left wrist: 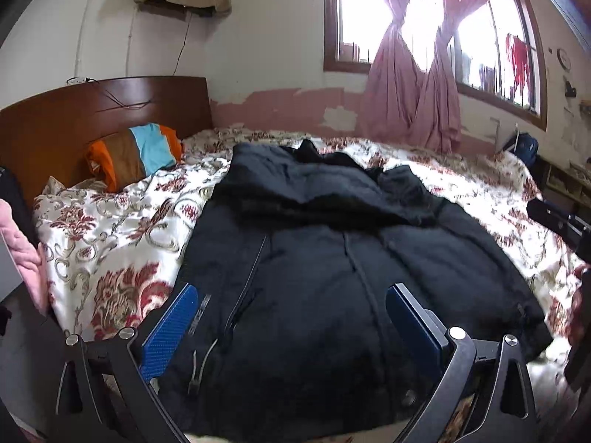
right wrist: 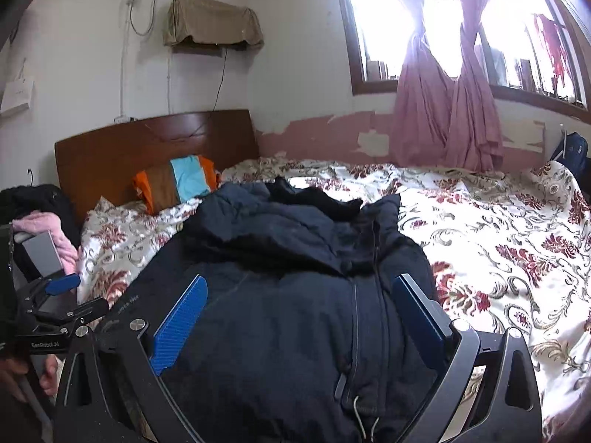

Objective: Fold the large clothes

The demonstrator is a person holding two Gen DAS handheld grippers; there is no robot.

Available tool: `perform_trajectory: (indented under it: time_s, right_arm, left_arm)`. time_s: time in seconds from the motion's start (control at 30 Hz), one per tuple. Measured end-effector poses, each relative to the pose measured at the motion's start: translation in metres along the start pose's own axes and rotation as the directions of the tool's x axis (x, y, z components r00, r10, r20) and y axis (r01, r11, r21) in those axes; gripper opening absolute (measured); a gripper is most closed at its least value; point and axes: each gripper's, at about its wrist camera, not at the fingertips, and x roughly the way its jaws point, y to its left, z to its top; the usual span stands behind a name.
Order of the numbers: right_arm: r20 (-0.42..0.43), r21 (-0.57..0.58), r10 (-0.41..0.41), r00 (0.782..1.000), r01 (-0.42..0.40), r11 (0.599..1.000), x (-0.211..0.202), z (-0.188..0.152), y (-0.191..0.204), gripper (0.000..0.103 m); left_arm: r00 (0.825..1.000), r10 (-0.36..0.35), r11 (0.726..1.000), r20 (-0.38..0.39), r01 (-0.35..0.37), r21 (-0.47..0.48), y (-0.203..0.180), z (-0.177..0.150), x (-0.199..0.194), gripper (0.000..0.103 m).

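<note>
Both claws are spread wide and holding nothing: left gripper (left wrist: 291, 306) and right gripper (right wrist: 299, 302) each hang over the near end of the dark jacket (left wrist: 332, 265), blue pads parted with fabric showing between them. Can't tell if the fingers actually touch the cloth.

Counting stuff: one jacket, lying flat-ish along the bed with its hood (left wrist: 317, 184) bunched at the far end and one zipper (right wrist: 356, 317) running up the front. Two drawcords dangle near the hem in the right wrist view. One striped pillow (left wrist: 136, 153) (orange, brown, light blue) sits left of the jacket, up against the wooden headboard (left wrist: 92, 110). Two pink curtains (left wrist: 413, 85), each twisted into a knot, hang behind the jacket's far end. One window (left wrist: 354, 18) behind them, very bright.

Surface is a floral bedspread (left wrist: 110, 236), cream with red and tan swirls, rumpled all around the jacket. Walls are white with peeling pink paint low down. A cloth-covered box (right wrist: 214, 22) is mounted above the headboard. Something pink and fluffy (right wrist: 62, 232) sits off the bed's left edge.
</note>
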Motion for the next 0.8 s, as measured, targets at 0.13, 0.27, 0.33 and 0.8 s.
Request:
perform_trajectory:
  time_s: [0.13, 0.27, 0.33, 0.8]
  right_arm:
    - [-0.057, -0.027, 0.004, 0.998, -0.005, 1.0, 0.005, -0.014, 0.005, 0.098]
    - [-0.109, -0.073, 0.008, 0.994, -0.016, 0.997, 0.007, -0.029, 0.012, 0.098]
    - [-0.136, -0.097, 0.012, 0.991, -0.025, 0.995, 0.007, -0.036, 0.015, 0.098]
    - [-0.285, -0.216, 0.01, 0.958, -0.074, 0.974, 0.003, -0.072, 0.027, 0.098]
  left_arm:
    - [0.999, 0.01, 1.0, -0.035, -0.01, 0.009, 0.005, -0.014, 0.0, 0.103]
    - [0.996, 0.017, 1.0, -0.082, -0.017, 0.009, 0.01, -0.027, 0.005, 0.103]
    - [0.994, 0.021, 1.0, -0.111, -0.019, 0.018, 0.012, -0.035, 0.008, 0.102]
    - [0.971, 0.048, 0.986, -0.236, -0.008, 0.167, 0.022, -0.067, -0.009, 0.102]
